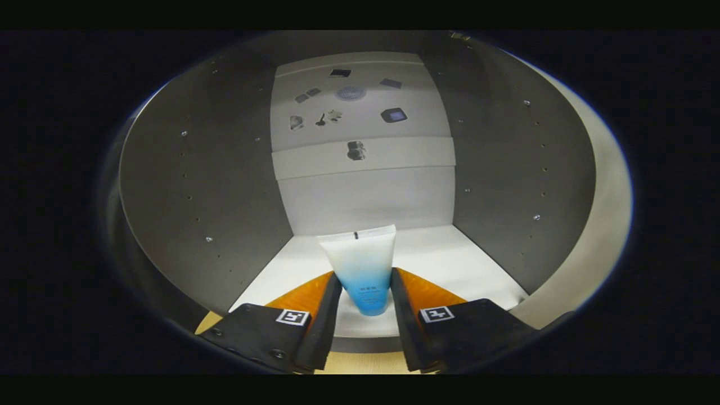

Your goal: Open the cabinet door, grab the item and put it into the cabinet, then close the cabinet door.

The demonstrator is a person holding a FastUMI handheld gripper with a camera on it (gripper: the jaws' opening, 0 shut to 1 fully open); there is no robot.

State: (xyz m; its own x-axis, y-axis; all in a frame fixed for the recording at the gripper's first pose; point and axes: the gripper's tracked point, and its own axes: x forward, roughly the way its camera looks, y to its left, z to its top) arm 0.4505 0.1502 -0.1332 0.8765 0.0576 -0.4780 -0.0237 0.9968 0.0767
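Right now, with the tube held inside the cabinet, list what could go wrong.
1. The white-to-blue plastic squeeze tube stands on its narrow cap end between the fingers of the gripper; once released it may topple.
2. It sits near the front edge of the white cabinet shelf, so a fall could roll it out.
3. The fingers look to press its soft body, so pulling back before opening could drag it along.

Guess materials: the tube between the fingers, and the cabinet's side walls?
Tube: likely soft plastic, matte, translucent white fading to blue, with a flat crimped end; gripper fingers look pressed on both its sides. Cabinet side walls: probably grey laminated board, smooth, low sheen, with rows of drilled shelf-pin holes.
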